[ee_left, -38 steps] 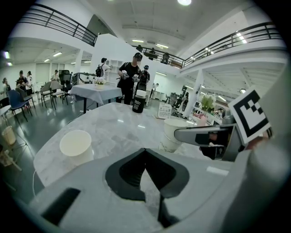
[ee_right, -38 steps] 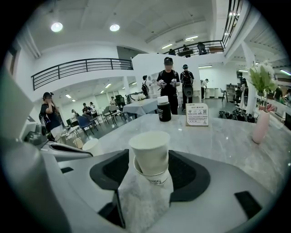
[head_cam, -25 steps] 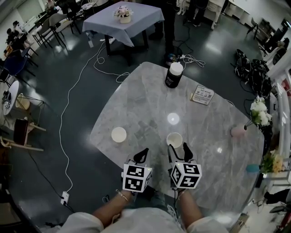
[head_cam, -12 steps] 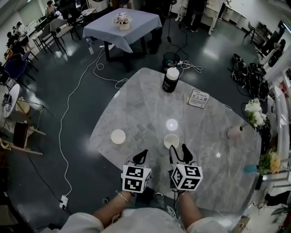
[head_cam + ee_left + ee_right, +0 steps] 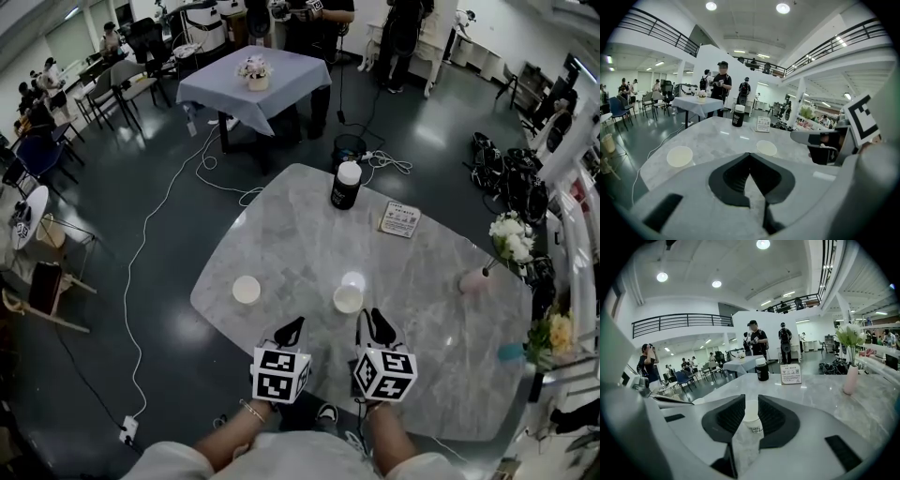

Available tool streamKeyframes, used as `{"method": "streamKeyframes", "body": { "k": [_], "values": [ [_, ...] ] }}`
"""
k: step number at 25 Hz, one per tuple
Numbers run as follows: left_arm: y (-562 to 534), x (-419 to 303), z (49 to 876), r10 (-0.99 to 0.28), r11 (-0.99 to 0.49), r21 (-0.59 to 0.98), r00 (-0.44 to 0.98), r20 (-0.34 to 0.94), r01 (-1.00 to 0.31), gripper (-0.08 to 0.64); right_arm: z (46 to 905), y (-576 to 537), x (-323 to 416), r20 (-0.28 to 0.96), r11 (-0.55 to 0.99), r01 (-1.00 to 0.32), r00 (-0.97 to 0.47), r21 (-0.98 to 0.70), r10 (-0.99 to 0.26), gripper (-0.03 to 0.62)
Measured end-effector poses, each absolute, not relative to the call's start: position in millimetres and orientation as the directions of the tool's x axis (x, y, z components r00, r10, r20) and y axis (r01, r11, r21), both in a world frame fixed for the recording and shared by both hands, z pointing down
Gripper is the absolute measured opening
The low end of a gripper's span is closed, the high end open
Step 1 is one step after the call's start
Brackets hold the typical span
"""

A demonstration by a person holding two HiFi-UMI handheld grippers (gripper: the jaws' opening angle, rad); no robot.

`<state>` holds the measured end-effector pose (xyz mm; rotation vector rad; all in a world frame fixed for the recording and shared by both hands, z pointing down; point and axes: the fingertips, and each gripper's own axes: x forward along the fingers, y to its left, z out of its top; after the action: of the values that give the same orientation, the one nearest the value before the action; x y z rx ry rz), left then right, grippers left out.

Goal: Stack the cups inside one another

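Note:
Two pale paper cups stand upright and apart on the grey marble table (image 5: 300, 234): one cup (image 5: 247, 289) to the left, the other cup (image 5: 348, 299) near the middle. My right gripper (image 5: 373, 324) hovers just behind the middle cup (image 5: 751, 420), which shows through the narrow gap. Its jaws have just been closing, with nothing pressed between the pads. My left gripper (image 5: 290, 329) is shut on nothing, between and behind the two cups, both seen ahead of it: the left cup (image 5: 679, 156) and the middle cup (image 5: 766, 148).
A black bottle with a white lid (image 5: 345, 185) and a small printed card (image 5: 399, 219) sit at the table's far side. A pink vase with flowers (image 5: 472, 279) stands at the right. Beyond are a cloth-covered table (image 5: 253, 80), floor cables and people standing.
The right gripper's jaws have narrowed from wide open to a slim gap. Both grippers have lifted and drawn back a little from the cups. The cups have stayed on the table.

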<state>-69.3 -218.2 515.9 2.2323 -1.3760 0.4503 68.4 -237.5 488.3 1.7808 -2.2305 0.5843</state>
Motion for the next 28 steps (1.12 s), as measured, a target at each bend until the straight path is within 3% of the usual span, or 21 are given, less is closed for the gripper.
{"method": "streamKeyframes", "body": {
  "k": [9,28],
  "values": [
    [-190,-65,499,-0.768,-0.381,0.201,0.430,0.474,-0.902,-0.003,478,-197,71,0.392,0.205,-0.964,-0.256,-0.169,-0.883,0.028],
    [-173,-54,482,-0.805,-0.354,0.198,0.405,0.434,-0.914,-0.003,469,-169,77,0.380,0.267,-0.952,-0.304,-0.149,-0.873,0.015]
  ]
}}
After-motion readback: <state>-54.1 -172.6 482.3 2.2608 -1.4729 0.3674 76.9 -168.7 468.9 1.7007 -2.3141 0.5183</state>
